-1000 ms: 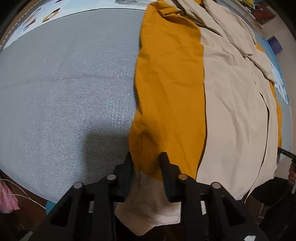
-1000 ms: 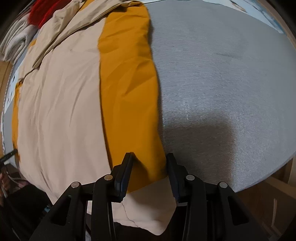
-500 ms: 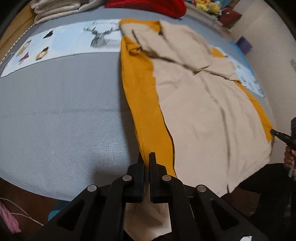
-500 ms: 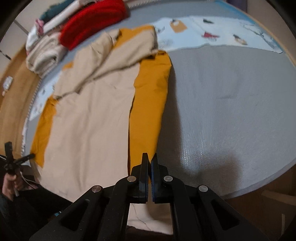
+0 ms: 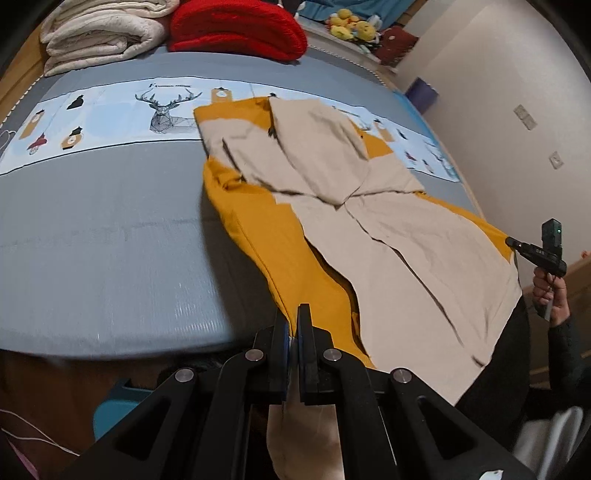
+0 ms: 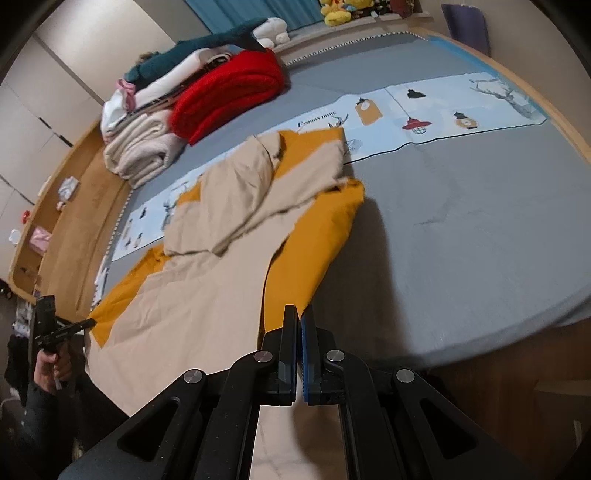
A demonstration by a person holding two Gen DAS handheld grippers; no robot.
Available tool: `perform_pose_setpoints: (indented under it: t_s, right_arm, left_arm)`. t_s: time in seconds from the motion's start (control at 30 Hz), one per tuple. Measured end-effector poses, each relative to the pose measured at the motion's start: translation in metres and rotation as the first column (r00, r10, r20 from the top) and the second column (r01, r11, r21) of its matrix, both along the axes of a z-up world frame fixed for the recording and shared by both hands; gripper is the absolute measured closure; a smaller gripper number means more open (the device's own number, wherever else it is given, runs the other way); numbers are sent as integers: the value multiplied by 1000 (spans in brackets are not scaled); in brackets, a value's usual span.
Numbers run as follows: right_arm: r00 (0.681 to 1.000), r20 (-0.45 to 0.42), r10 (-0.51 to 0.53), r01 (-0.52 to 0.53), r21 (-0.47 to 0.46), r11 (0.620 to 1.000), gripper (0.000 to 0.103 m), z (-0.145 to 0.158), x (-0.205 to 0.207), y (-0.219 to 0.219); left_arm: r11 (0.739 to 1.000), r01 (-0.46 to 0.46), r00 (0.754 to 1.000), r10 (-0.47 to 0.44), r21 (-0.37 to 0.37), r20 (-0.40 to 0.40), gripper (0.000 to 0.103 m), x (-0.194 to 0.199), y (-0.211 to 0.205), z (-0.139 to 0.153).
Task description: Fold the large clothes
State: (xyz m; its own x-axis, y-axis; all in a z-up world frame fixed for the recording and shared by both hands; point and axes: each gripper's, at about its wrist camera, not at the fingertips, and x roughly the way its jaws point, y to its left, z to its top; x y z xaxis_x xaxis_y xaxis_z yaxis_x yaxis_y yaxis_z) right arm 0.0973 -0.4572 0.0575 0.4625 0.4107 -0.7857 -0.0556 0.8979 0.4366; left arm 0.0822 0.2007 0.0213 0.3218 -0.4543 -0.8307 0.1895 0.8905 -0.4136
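The large mustard-yellow and beige cloth garment (image 5: 388, 236), soft, limp and light enough to sag, lies spread on the grey bed ahead, its 2 near hem corners pinched by the left gripper (image 5: 294, 328) and right gripper (image 6: 298, 328), sensible holds

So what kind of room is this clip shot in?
Most likely a bedroom. The orange and beige garment lies on a wide bed with a grey cover, folded blankets are stacked at its far end, and yellow plush toys sit behind them.
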Motion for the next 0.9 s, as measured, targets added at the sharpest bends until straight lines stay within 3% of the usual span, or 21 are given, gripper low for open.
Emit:
perform_pose_setpoints:
  t_s: [0.1, 0.23, 0.43, 0.57, 0.7, 0.83, 0.9]
  right_arm:
    - [1000, 29, -8, 8, 11, 1000, 101, 13, -23, -8]
    - [997, 43, -70, 68, 48, 997, 101, 12, -9, -22]
    - [985, -2, -171, 171, 64, 983, 102, -36, 105, -31]
    - [961, -10, -277, 276, -21, 961, 103, -72, 187, -36]
    - [928, -48, -369, 368, -32, 929, 103, -110, 243, -50]
    - [928, -107, -358, 344, -126, 930, 103, -154, 275, -46]
    - [927, -98, -363, 355, -90, 931, 102, -158, 285, -50]
  left_arm:
    - [999, -24, 1000, 24, -43, -6, 101, -2, 6, -2]
    - [989, -98, 995, 97, -107, -15, 101, 34, 14, -16]
    - [940, -278, 960, 274, -197, -47, 101, 139, 25, -56]
    - [899, -403, 915, 390, -169, -103, 101, 200, 31, -93]
    - [888, -445, 886, 419, -115, -197, 100, 235, 34, -132]
    - [872, -467, 868, 423, -143, -260, 95, 255, 42, -151]
    - [861, -488, 856, 440, -142, -272, 90, 259, 50, -152]
